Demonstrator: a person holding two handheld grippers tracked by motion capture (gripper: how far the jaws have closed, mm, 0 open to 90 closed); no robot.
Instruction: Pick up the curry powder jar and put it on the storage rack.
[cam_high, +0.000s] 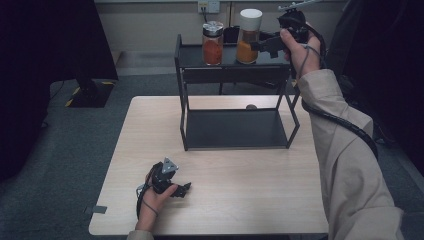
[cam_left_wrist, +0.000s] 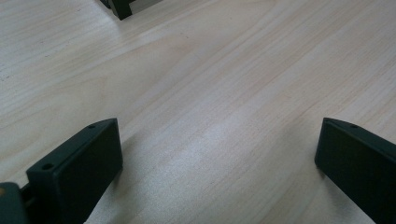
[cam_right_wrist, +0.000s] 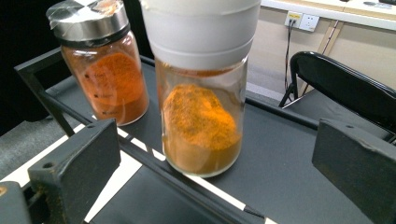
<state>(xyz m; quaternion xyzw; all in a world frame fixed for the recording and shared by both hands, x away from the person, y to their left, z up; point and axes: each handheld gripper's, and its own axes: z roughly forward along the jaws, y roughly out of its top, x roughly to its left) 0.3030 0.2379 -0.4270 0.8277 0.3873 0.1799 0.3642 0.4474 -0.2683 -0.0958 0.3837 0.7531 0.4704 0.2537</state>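
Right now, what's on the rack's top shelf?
Two spice jars stand upright on the top shelf: a silver-lidded jar and a white-capped jar. The right gripper covers the shelf's right end.

No text, brand or number can be read; the silver-lidded jar (cam_right_wrist: 105, 70) bears dark markings on its glass, too blurred to make out.

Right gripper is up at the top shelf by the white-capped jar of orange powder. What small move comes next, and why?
Probably ease the right gripper forward: its jaws stand open and wide of the white-capped glass jar of orange powder, which sits centred between them but beyond their tips on the black metal shelf. Then close.
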